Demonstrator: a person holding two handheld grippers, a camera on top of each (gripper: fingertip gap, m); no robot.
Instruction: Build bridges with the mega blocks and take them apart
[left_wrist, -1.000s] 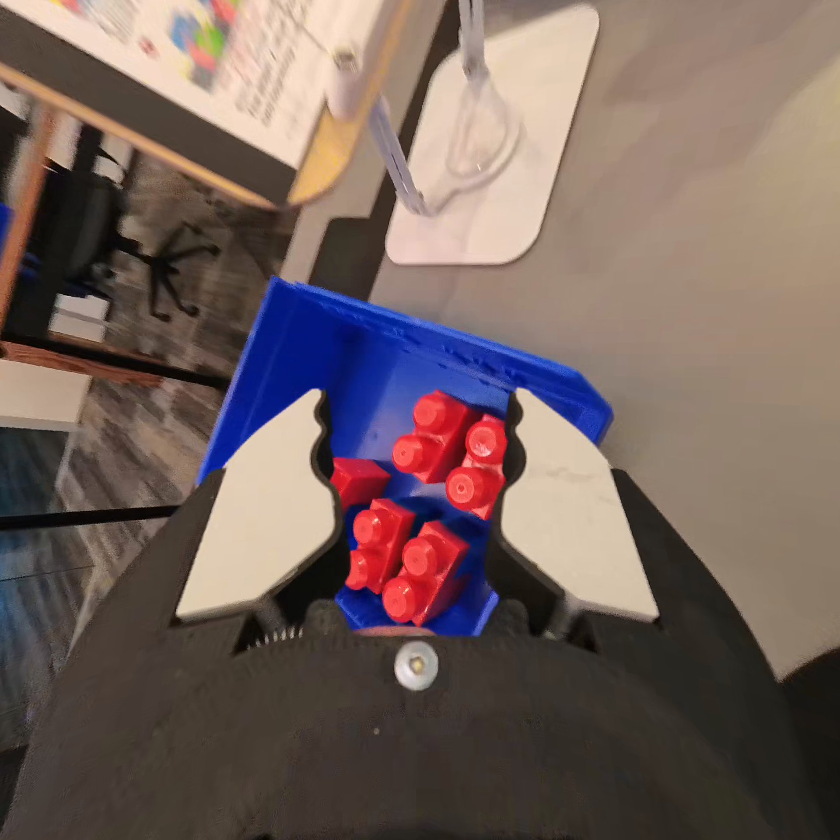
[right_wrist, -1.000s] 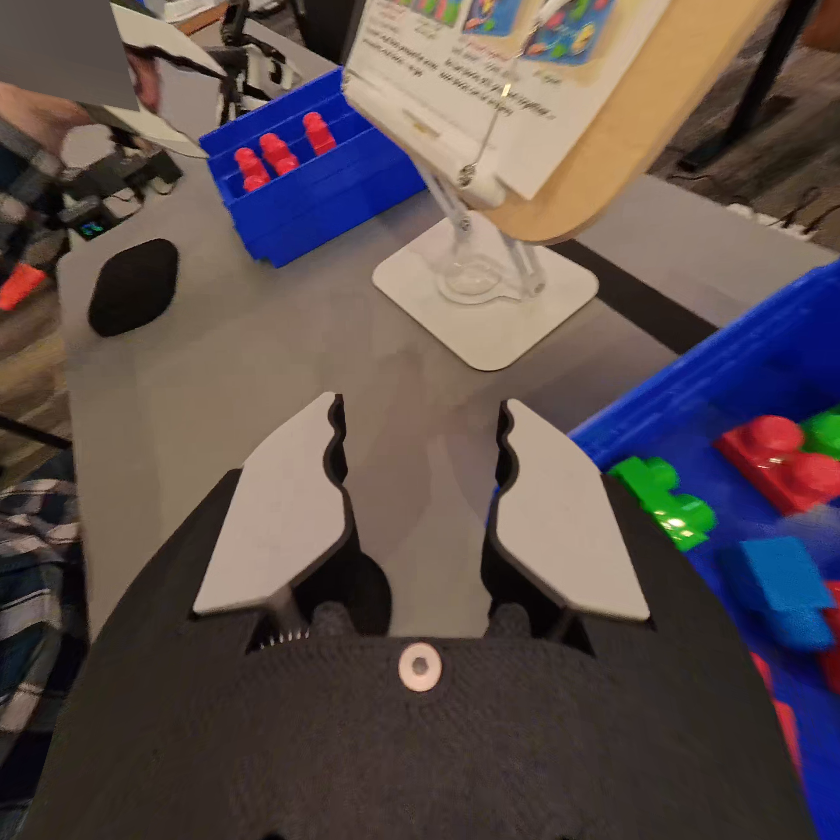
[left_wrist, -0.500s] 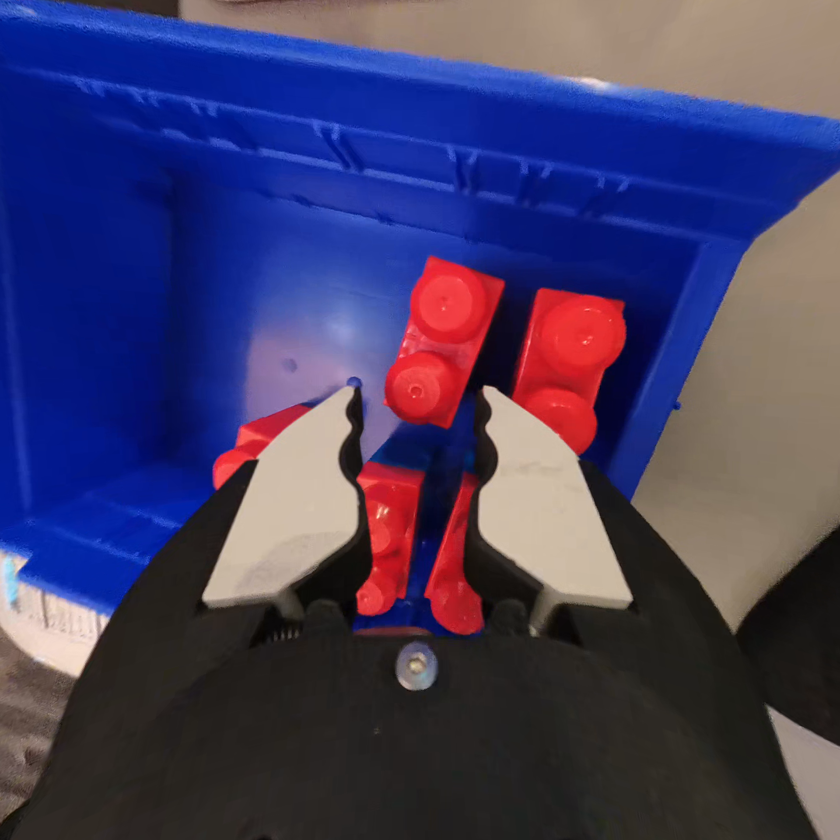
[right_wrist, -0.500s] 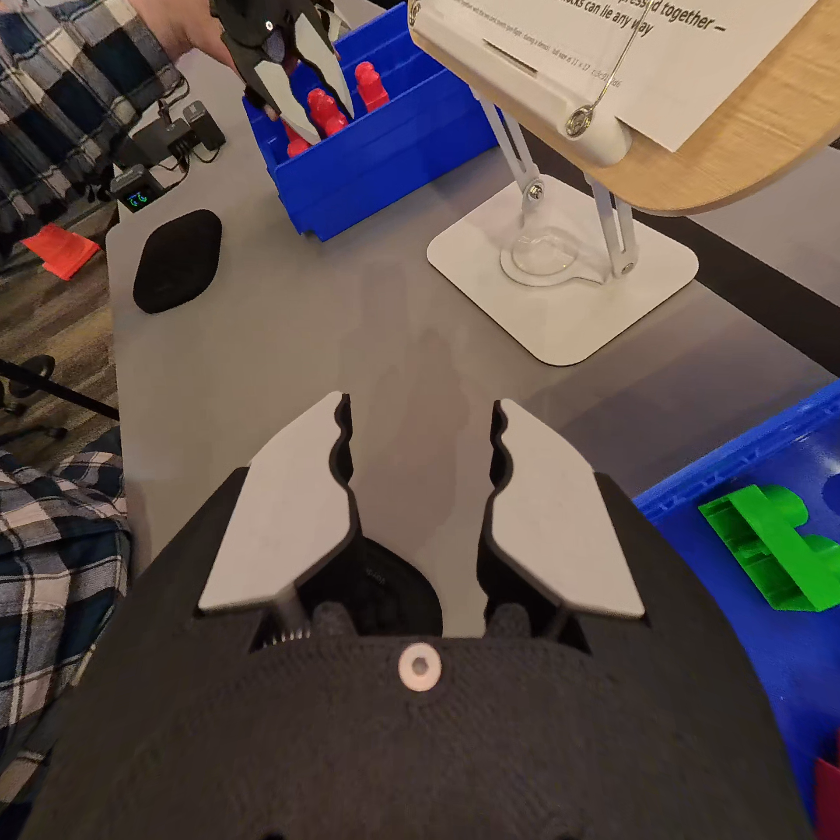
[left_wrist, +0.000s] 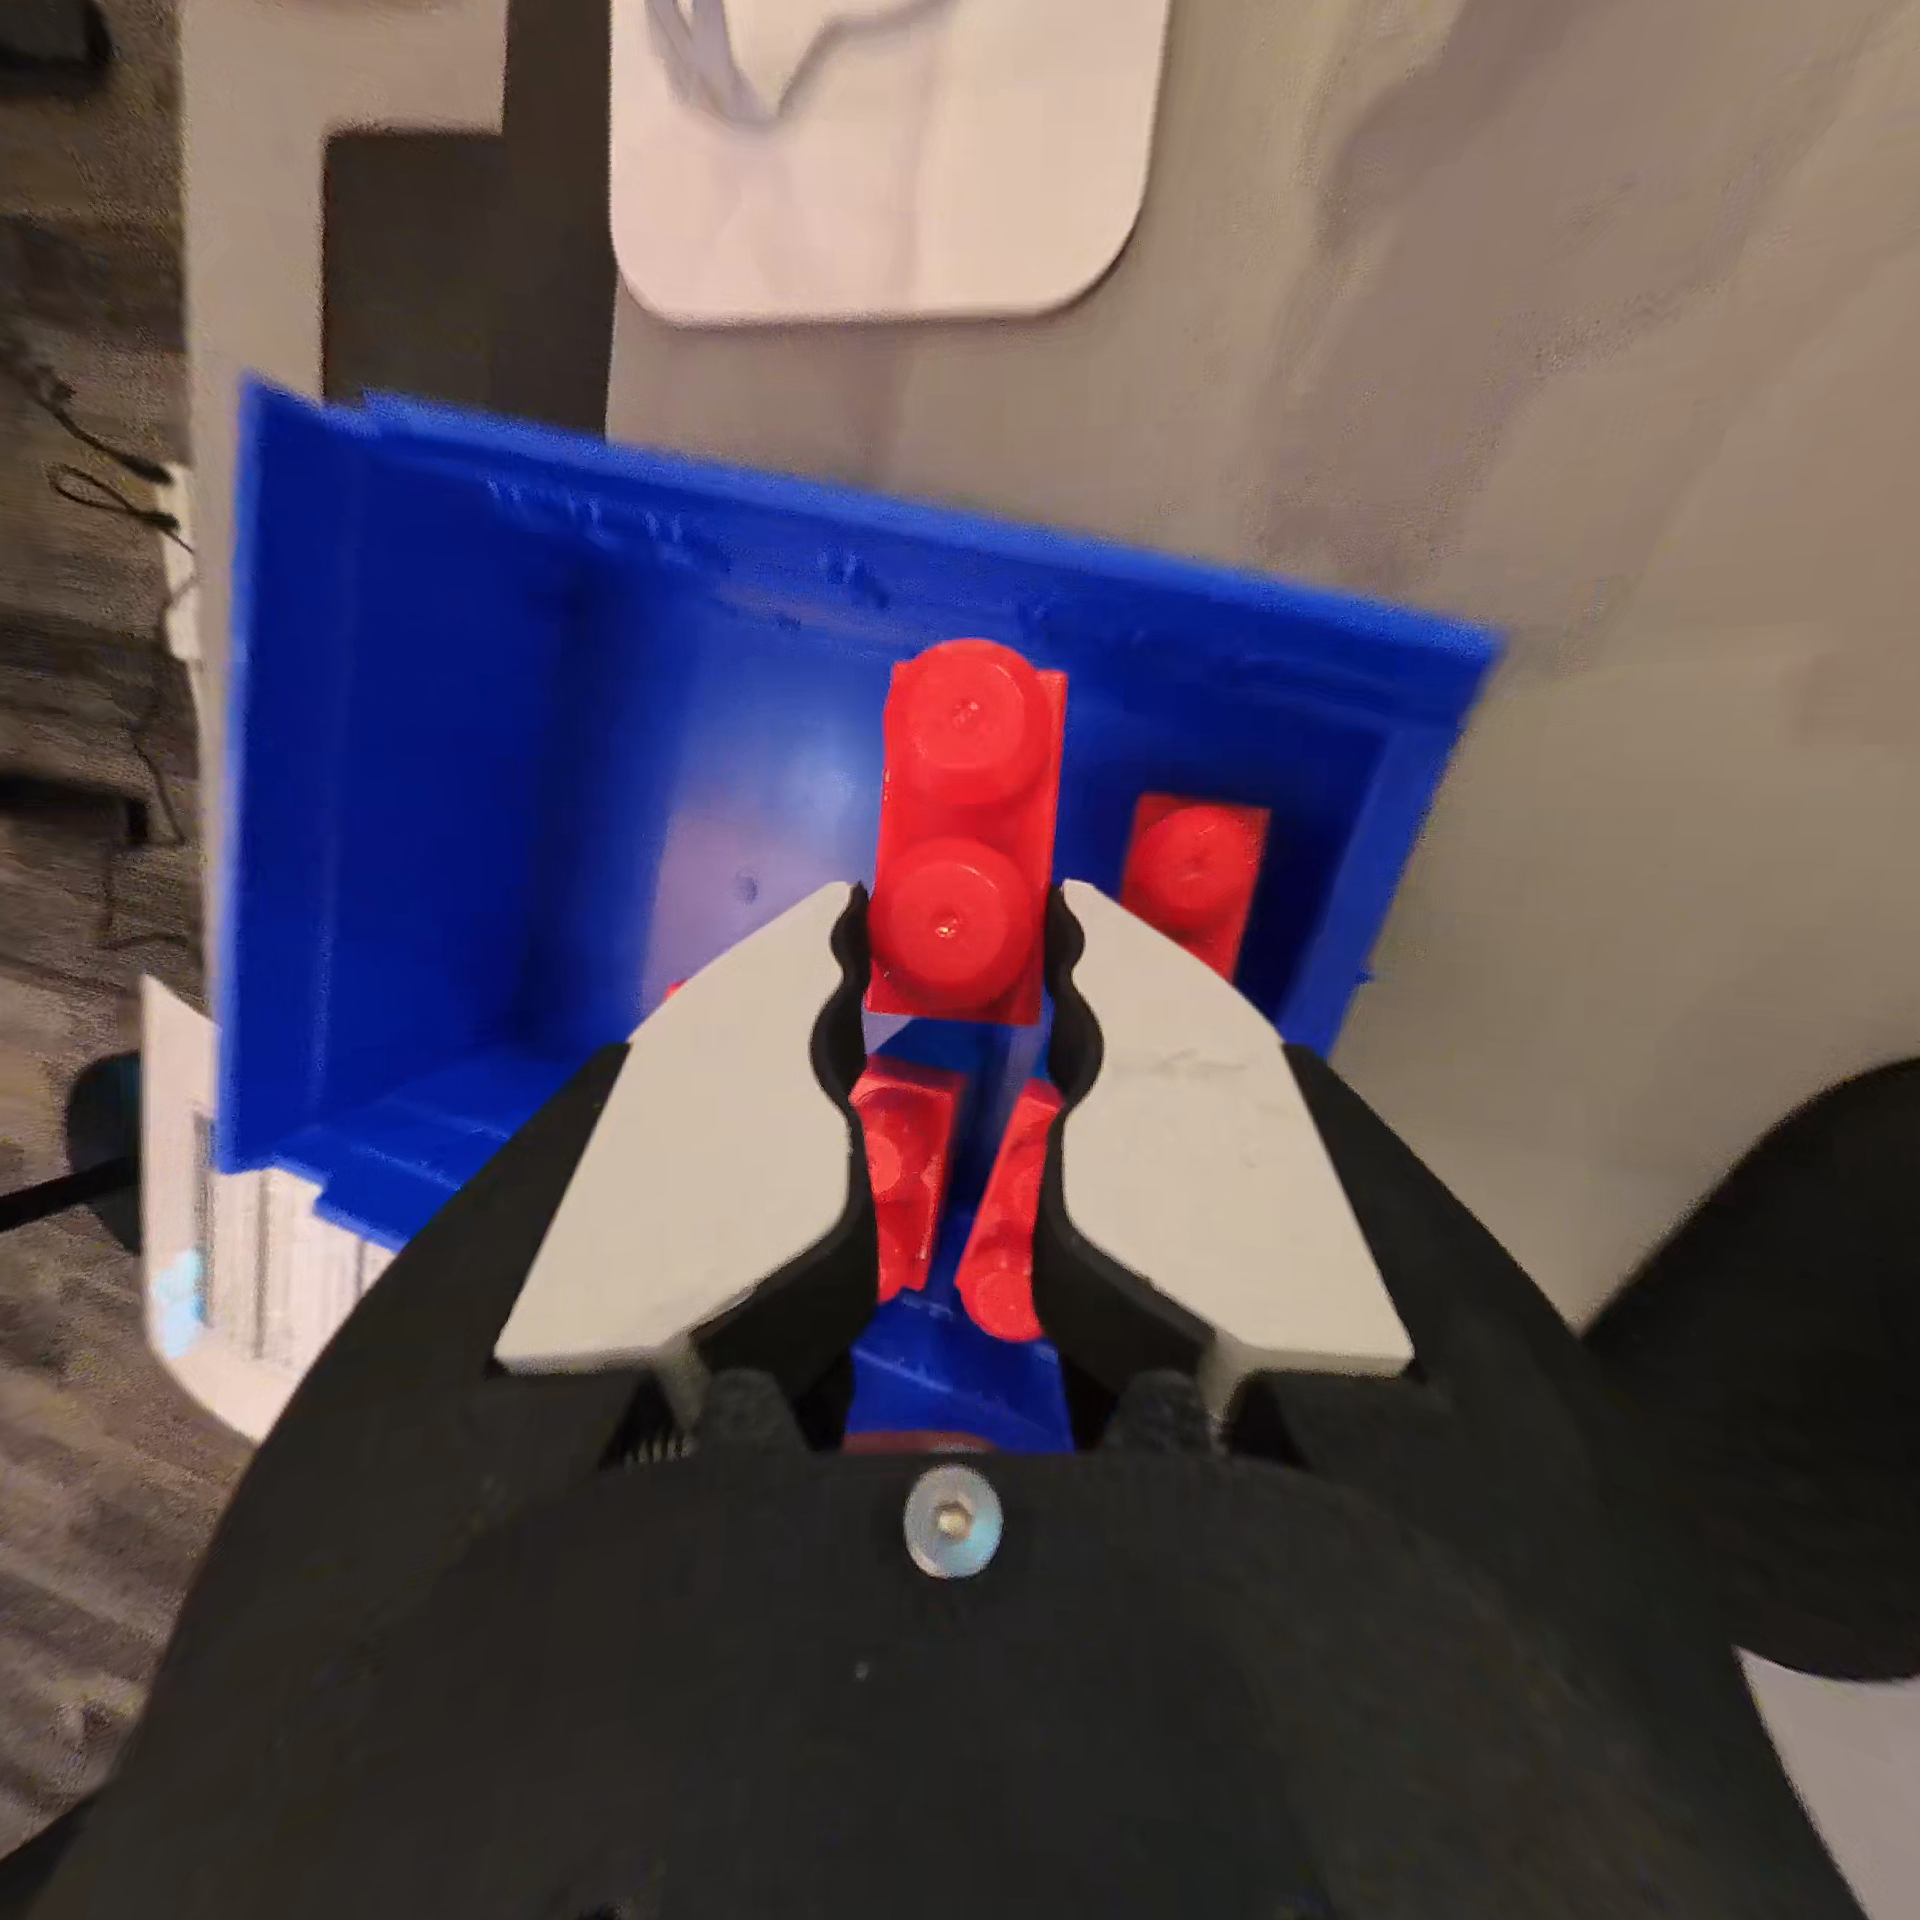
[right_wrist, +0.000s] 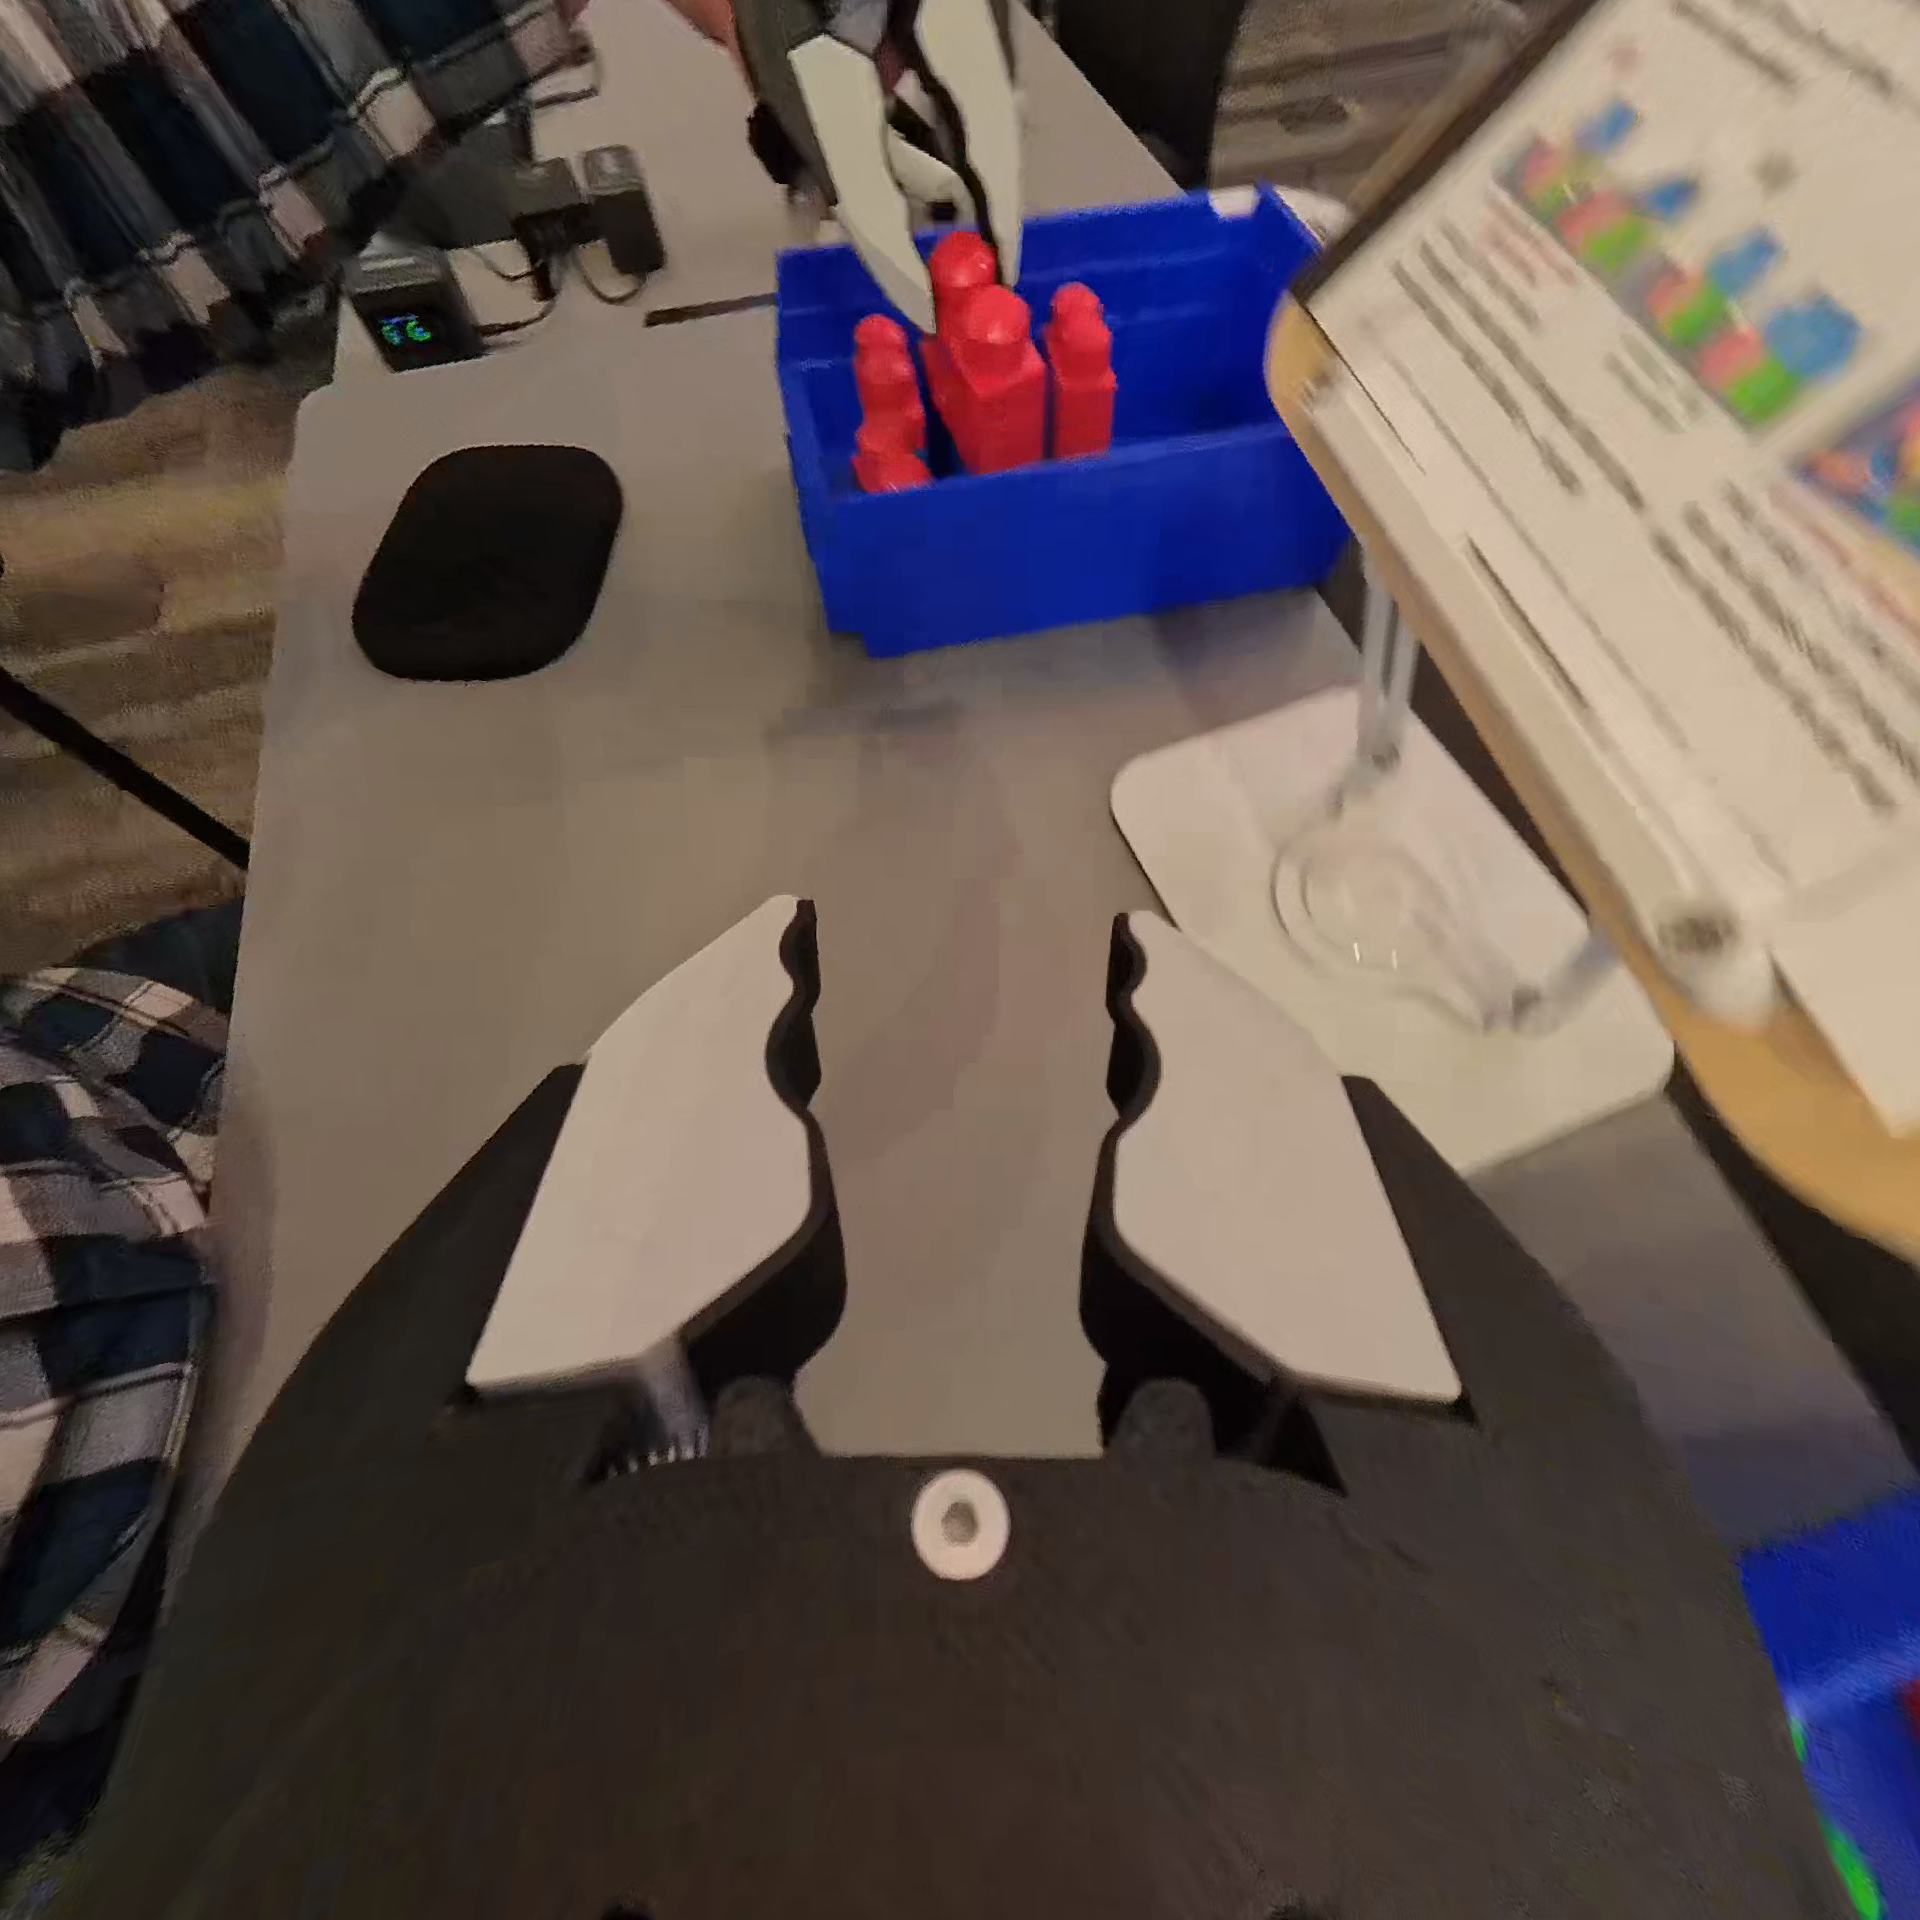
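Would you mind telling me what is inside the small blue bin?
The small blue bin holds only red blocks; the left hand-held gripper clamps one red block. Its fingers hide part of the floor.

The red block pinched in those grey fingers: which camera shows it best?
The left wrist view: the red block fills the middle, studs toward the camera, clamped by the left gripper. The right wrist view shows it small, far off, above the blue bin.

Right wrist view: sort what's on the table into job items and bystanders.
Job:
- red block gripped by the left tongs
- other red blocks
- blue bin
- open right tongs

Bystanders:
- black pad
- stand base
- small black device
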